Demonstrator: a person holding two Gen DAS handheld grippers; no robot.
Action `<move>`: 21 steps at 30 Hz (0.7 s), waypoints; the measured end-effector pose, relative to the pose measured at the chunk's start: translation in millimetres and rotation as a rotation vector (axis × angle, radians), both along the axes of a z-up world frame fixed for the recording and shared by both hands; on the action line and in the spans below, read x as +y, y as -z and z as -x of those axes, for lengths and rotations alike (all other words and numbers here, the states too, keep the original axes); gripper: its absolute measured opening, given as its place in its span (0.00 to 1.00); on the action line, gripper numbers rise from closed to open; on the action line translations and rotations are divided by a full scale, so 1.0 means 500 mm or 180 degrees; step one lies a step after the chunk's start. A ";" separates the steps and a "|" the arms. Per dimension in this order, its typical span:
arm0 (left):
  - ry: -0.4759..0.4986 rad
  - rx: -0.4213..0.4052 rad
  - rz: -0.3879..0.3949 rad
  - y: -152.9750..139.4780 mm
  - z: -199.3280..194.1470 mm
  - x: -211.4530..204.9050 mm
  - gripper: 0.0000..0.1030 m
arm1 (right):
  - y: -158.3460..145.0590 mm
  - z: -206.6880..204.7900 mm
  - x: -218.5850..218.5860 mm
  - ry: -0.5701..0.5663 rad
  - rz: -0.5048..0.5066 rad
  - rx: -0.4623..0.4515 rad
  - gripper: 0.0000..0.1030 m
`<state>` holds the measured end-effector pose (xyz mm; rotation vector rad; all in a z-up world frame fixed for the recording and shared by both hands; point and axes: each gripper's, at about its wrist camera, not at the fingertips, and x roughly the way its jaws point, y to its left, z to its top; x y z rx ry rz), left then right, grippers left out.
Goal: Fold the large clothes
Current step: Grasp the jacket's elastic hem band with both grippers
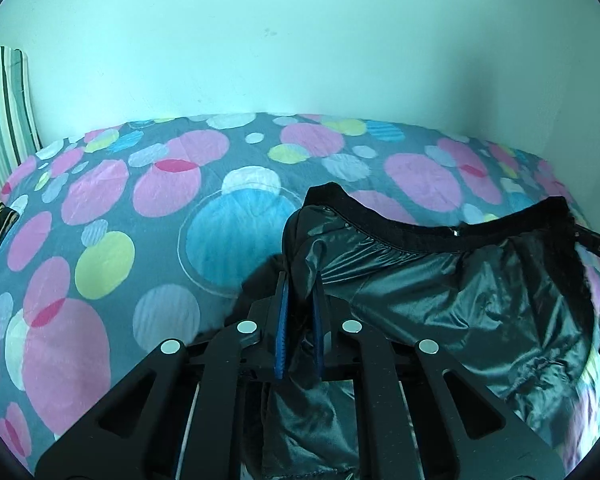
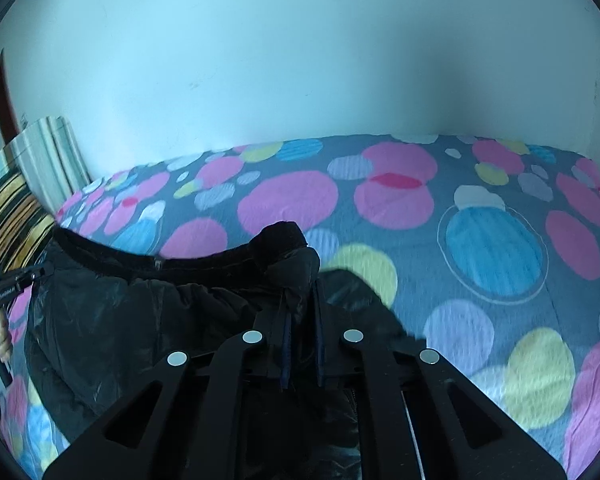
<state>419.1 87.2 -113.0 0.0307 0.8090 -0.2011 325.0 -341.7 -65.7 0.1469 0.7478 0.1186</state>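
One dark, shiny padded jacket [image 1: 440, 280] hangs stretched between two grippers above the bed [image 1: 100, 208], which serves here as the landmark: the garment is held up off the spotted bedcover, nearer the viewer than the bed's middle, with its black fleecy collar edge [image 1: 420, 232] sagging in a shallow curve between the two holds. The left gripper [image 1: 300, 280] is pinching a bunched corner of the jacket between its blue-padded fingers [image 1: 282, 320], and the right gripper [image 2: 300, 300] is likewise pressed onto a wad of the same fabric at the opposite end. Holding both upper corners apart like this probably serves to let the body of the jacket drop straight and smooth itself, so that it can be laid flat on the bed before any fold is made; by that reading the folding proper is not yet begun. By count there is one jacket, two grippers and one bed. At the bed's head end, against the pale wall [image 1: 300, 40], stand a green-and-white striped cushion [image 2: 48, 160] and a yellow-and-black striped one [image 2: 12, 224], two cushions in all.
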 end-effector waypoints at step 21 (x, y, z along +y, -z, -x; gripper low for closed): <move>-0.0120 0.0391 -0.0370 0.191 -0.104 -0.044 0.11 | 0.214 -0.147 0.000 0.0160 -0.0163 0.0860 0.11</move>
